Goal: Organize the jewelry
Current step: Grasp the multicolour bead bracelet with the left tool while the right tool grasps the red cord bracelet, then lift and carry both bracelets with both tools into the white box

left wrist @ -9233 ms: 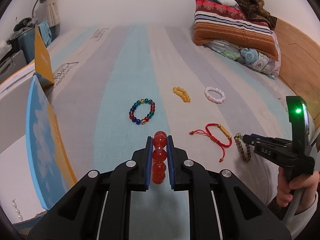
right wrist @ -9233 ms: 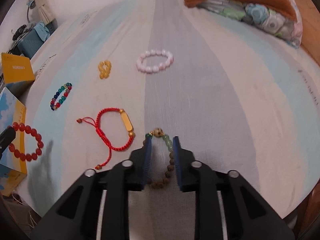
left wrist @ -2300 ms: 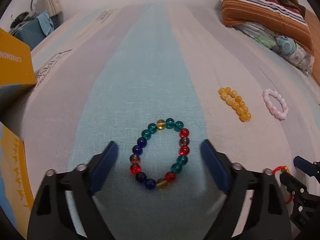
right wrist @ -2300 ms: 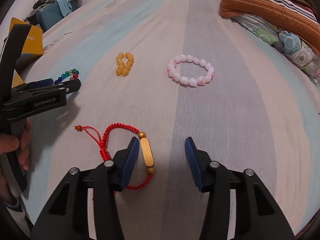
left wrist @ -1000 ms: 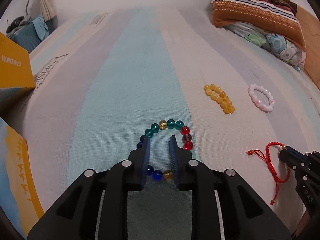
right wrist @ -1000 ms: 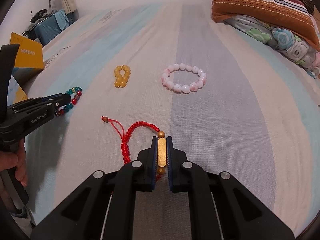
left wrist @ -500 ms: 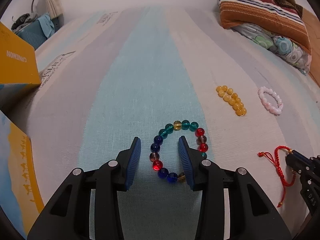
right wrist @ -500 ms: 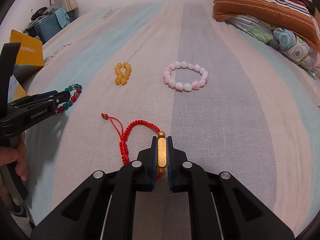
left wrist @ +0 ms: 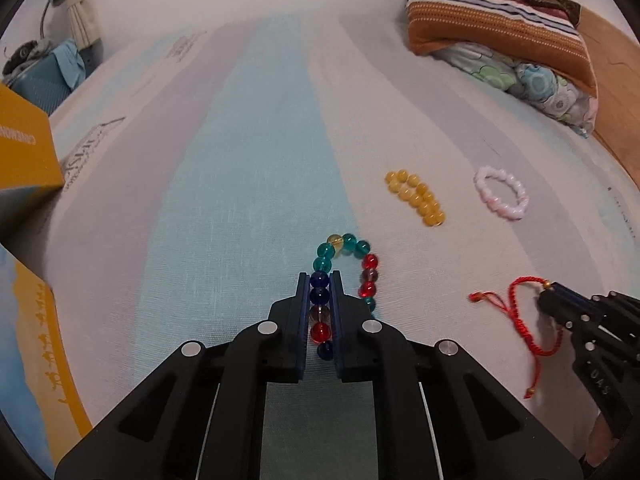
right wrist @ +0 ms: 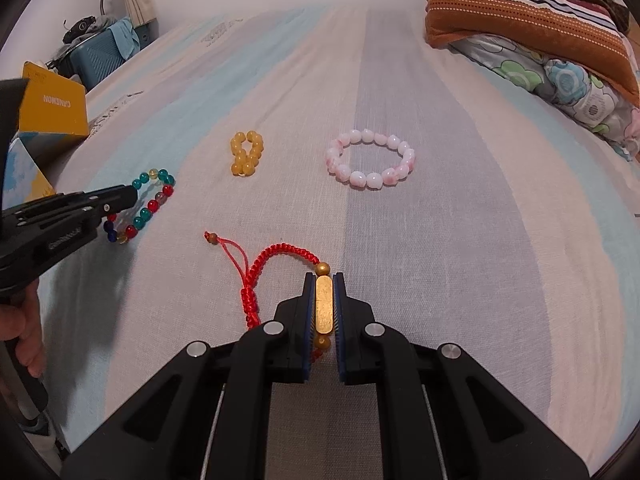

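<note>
Left hand-held gripper [left wrist: 320,280] has closed on one side of the multicolour bracelet [left wrist: 362,264], a row of its beads pinched between the pads while the rest of the loop lies on the bed [left wrist: 240,160] just ahead and to the right. Right hand-held gripper [right wrist: 324,280] is clamped on the gold bar of the red cord bracelet [right wrist: 280,252], whose braided cord and knotted tail trail left across the sheet.

Ahead, the yellow bracelet [right wrist: 245,153] and the pink bracelet [right wrist: 370,159] lie apart from each other, untouched. An orange box [right wrist: 54,110] sits at the bed's left edge.

Risks, as a judgement: round glass beads may roll out of the left pads on lifting, since the hold is on only a few of them. The red cord's loose tail could drag or snag on the sheet, or swing into the neighbouring beads, as both tools work close together.
</note>
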{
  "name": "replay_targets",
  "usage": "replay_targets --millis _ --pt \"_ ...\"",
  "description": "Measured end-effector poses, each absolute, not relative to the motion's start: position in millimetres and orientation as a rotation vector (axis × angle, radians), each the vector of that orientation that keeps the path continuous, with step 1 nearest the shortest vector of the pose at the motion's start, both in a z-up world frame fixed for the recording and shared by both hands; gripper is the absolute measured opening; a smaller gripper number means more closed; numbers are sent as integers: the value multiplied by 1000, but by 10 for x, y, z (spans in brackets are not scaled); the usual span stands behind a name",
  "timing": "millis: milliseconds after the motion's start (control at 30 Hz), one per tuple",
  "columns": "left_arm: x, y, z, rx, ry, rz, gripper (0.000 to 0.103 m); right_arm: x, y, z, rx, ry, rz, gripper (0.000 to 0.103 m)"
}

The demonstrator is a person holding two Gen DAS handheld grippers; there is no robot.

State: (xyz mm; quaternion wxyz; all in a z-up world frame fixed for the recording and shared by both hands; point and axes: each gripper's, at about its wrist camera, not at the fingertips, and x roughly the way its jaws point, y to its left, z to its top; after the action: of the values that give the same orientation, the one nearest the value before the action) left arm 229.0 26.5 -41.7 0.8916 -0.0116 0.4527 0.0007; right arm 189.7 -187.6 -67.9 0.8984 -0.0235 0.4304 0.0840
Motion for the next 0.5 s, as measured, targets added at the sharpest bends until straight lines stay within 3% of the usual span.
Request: replay_targets --millis 500 --pt "2044 256 -71 -27 895 -23 9 1683 -1881 -461 -17 838 198 8"
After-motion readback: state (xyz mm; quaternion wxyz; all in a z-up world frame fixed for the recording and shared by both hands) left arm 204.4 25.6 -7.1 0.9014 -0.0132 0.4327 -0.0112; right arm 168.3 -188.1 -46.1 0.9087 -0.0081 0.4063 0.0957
